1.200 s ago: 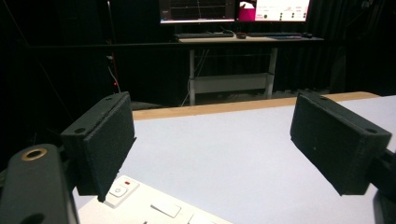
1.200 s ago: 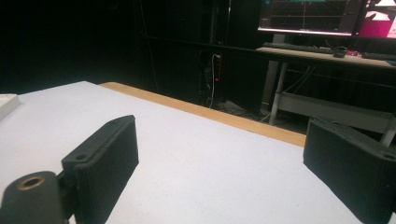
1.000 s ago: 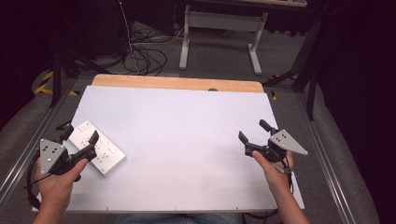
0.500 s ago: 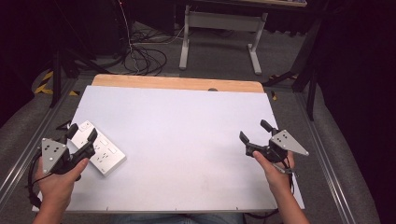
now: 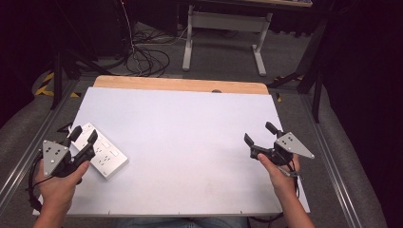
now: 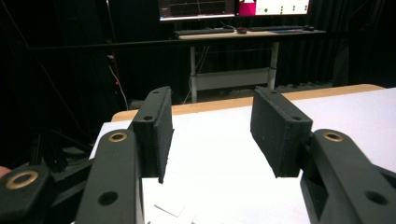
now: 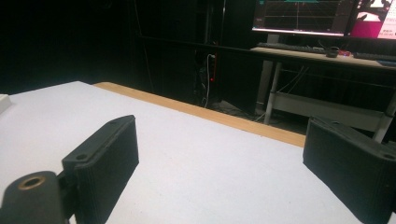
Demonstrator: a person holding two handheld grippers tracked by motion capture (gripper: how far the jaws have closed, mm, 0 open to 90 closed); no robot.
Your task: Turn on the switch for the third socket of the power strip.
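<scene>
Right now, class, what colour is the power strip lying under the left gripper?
White, clearest in the high view: the power strip lies by the left gripper.

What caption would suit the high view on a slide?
Left gripper poised over a white power strip, fingers just closing; right gripper open.

Each hand carries matt black plastic tongs [image 5: 82, 136], the other pair [image 5: 259, 133] alike: two flat rectangular pads with a rough face, bolted to thick rounded arms [image 6: 116, 177] set with brass-ringed holes. A grey three-cornered plate [image 5: 52, 154] dotted with small screws tops each body, and a thin black cable [image 5: 31, 178] trails back past the bare forearms.
</scene>
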